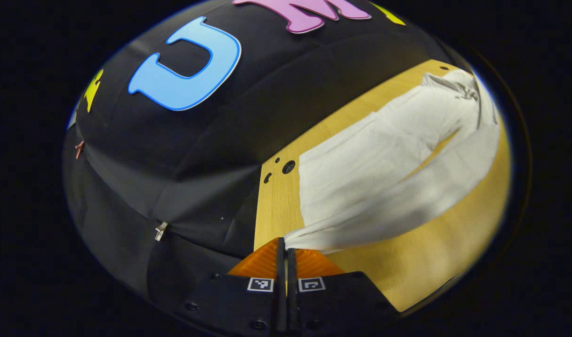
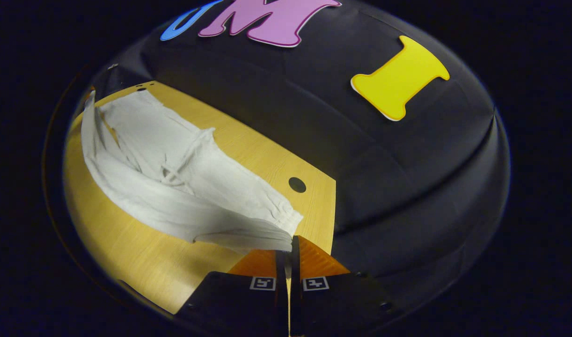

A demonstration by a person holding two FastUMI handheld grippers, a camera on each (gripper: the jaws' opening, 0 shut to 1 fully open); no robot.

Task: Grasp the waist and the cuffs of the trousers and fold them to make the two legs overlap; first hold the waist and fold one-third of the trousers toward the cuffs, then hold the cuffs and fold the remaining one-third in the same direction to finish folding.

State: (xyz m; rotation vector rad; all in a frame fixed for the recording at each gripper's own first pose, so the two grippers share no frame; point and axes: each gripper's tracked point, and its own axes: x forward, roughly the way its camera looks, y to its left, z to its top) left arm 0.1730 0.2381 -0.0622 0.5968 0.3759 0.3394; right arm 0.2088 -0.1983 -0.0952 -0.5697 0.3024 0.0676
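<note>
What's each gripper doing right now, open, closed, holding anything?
Left gripper: closed, pinching a cuff end of the white trousers.
Right gripper: closed, pinching the trousers' waist end.

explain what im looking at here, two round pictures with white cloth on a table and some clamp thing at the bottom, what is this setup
These come from two handheld grippers, simple two-finger clamps that a person holds, one in each hand. Each clamp carries a wide-angle camera looking forward along its own fingers, which is why the pictures look round and bent.

In the left gripper view, the left gripper sits at the bottom, its fingers closed together on one end of the white trousers. In the right gripper view, the right gripper is likewise closed on the other end, which looks like the gathered waistband with a drawstring.

The trousers stretch across a light wooden table, partly lifted at the pinched ends. The table has a few round holes. Behind it hangs the booth's black cloth wall.
</note>
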